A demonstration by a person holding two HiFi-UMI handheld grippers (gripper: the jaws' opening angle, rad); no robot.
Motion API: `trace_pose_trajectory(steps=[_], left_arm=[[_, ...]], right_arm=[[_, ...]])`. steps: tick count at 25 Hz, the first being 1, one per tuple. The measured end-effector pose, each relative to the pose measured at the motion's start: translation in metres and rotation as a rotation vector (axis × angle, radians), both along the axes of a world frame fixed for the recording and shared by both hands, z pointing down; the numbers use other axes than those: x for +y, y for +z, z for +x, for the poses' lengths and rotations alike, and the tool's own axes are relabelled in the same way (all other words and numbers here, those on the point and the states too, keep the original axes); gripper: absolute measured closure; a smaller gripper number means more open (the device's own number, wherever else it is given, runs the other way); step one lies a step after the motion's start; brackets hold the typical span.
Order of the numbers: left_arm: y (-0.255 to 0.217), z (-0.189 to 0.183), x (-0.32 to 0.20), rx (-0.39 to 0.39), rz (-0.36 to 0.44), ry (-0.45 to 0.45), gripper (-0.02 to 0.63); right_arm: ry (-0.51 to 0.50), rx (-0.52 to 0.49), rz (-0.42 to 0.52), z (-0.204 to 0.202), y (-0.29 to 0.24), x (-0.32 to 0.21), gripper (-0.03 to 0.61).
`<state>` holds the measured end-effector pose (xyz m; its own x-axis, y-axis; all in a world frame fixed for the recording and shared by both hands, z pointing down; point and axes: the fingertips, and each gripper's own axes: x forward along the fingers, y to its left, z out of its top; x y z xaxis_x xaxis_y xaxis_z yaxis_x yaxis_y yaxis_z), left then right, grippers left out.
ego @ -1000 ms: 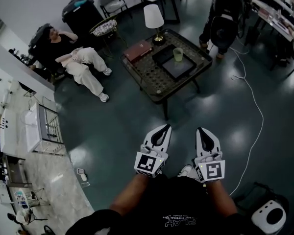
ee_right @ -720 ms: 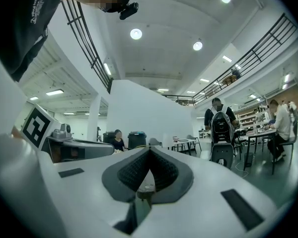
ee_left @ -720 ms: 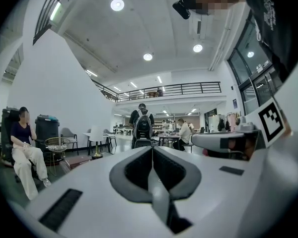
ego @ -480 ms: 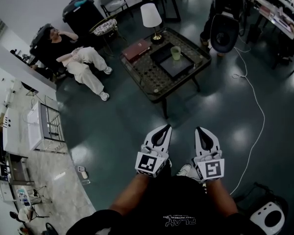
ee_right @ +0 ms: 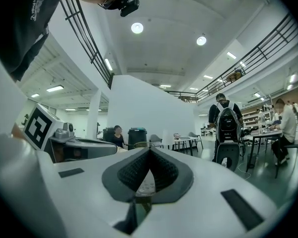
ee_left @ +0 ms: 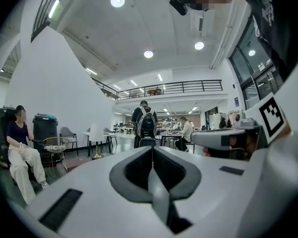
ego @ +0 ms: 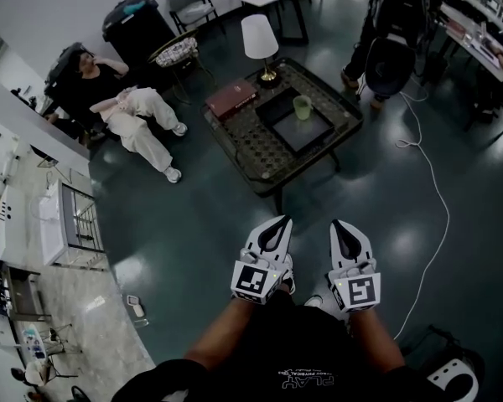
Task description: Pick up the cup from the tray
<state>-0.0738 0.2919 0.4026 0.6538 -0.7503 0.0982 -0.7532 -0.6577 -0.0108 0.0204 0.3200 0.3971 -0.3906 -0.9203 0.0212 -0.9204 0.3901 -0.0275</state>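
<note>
Cup (ego: 303, 107) stands on the tray (ego: 307, 133) at twelve o'clock, well apart from the left gripper (ego: 276, 224) and right gripper (ego: 343, 225), both clenched shut, empty.

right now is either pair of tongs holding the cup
No, the cup stands on the tray on the low table, far ahead of the left tongs and right tongs, both shut and empty.

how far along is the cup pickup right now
Done: nothing yet; the green cup stands on the dark tray on the low table. In hand: nothing; the left tongs and right tongs are shut and empty, held out over the floor, short of the table. Left: reach the table, open one pair of tongs, grip the cup and lift it off the tray.
</note>
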Motion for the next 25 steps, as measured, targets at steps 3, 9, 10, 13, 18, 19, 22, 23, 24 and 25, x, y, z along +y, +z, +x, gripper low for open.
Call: trace_pose_trajectory(steps=[3,9,10,13,18,19,22,23,24,25], left_arm=[[0.001,-0.003,-0.029,-0.006,0.018,0.018,0.6],[0.002,-0.018,-0.082,0.019,0.013,0.023,0.6],[0.0,-0.022,-0.089,0.019,0.015,0.024,0.6],[0.001,-0.031,-0.11,0.047,0.007,0.03,0.6],[-0.001,-0.041,-0.139,0.059,0.004,0.042,0.6],[-0.002,-0.043,-0.143,0.06,0.004,0.043,0.6],[-0.003,-0.048,-0.152,0.067,0.009,0.039,0.6],[-0.004,-0.05,-0.155,0.067,0.01,0.039,0.6],[-0.004,-0.051,-0.157,0.067,0.012,0.04,0.6],[-0.004,-0.052,-0.16,0.067,0.012,0.041,0.6]], right_arm=[[-0.003,0.014,-0.004,-0.004,0.0,-0.032,0.58],[-0.014,0.026,-0.018,-0.022,0.002,-0.083,0.58],[-0.017,0.028,-0.02,-0.027,0.001,-0.09,0.58],[-0.037,0.055,-0.02,-0.041,-0.003,-0.108,0.58],[-0.041,0.114,-0.003,-0.06,-0.009,-0.133,0.58],[-0.037,0.122,-0.002,-0.063,-0.011,-0.137,0.58],[-0.03,0.128,-0.001,-0.069,-0.015,-0.147,0.58],[-0.03,0.123,-0.001,-0.07,-0.013,-0.149,0.58],[-0.03,0.116,-0.003,-0.07,-0.011,-0.151,0.58],[-0.027,0.109,-0.005,-0.07,-0.01,-0.154,0.58]])
